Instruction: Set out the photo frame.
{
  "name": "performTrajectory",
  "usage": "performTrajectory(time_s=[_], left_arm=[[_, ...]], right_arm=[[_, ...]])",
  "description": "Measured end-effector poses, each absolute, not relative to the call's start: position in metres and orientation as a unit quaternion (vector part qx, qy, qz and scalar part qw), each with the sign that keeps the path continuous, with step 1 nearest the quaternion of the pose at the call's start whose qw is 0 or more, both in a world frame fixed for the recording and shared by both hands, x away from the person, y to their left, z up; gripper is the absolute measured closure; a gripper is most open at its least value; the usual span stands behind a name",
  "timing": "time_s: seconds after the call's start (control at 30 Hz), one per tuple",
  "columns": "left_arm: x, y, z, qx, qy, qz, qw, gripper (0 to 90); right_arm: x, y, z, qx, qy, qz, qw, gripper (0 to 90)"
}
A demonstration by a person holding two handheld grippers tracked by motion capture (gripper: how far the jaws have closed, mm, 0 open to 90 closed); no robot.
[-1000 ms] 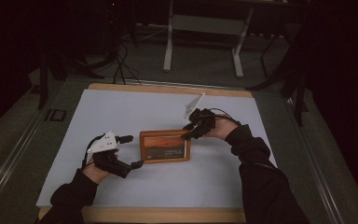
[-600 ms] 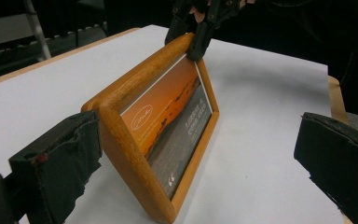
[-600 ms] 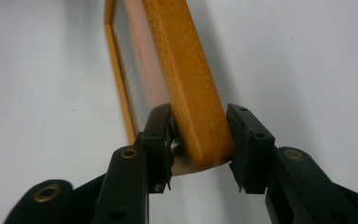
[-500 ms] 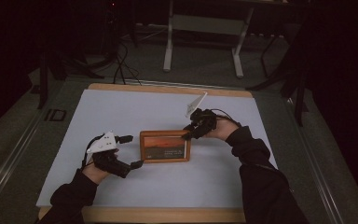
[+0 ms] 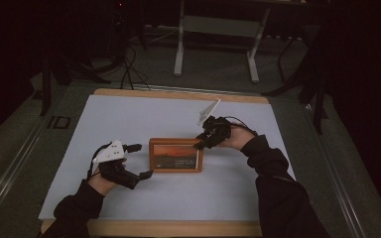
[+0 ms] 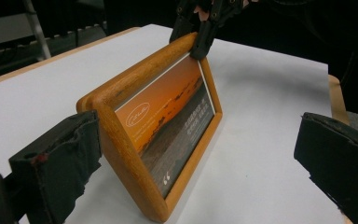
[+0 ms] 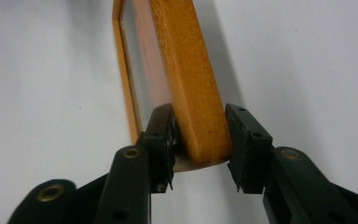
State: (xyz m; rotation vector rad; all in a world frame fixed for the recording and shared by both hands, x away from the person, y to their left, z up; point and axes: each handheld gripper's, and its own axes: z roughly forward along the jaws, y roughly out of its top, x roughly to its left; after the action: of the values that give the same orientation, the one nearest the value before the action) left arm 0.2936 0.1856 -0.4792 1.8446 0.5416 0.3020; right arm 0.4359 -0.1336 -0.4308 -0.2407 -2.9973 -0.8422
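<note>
A wooden picture frame [image 5: 174, 156] with an orange sunset print stands leaning on the white table top [image 5: 129, 119]. My right gripper [image 5: 199, 144] is shut on its top right corner. In the right gripper view both pads [image 7: 161, 135] press the frame's wooden edge [image 7: 186, 70], and the jaws have just eased open a touch with the corner still between them. My left gripper [image 5: 141, 160] is open at the frame's left end. In the left gripper view one jaw sits against the near end of the frame [image 6: 168, 116] and the other stands far off to the right.
The white sheet lies on a wood-edged table [image 5: 178, 94] with free room on all sides of the frame. Beyond the far edge a metal stand [image 5: 218, 34] and cables [image 5: 126, 64] sit on the dark floor.
</note>
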Motion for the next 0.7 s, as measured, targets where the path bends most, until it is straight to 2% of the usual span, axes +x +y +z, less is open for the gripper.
performTrajectory(time_s=[0.07,0.2,0.7], left_arm=[[0.294,0.186,-0.479,0.783,0.23,0.129,0.563,1.3],[0.294,0.187,-0.479,0.782,0.231,0.129,0.564,1.3],[0.293,0.186,-0.479,0.782,0.231,0.129,0.564,1.3]], right_arm=[[0.436,-0.133,-0.432,-0.079,-0.96,-0.268,0.01,60.9],[0.435,-0.131,-0.435,-0.089,-0.958,-0.272,0.009,43.6],[0.426,-0.134,-0.417,-0.112,-0.94,-0.321,-0.022,19.3]])
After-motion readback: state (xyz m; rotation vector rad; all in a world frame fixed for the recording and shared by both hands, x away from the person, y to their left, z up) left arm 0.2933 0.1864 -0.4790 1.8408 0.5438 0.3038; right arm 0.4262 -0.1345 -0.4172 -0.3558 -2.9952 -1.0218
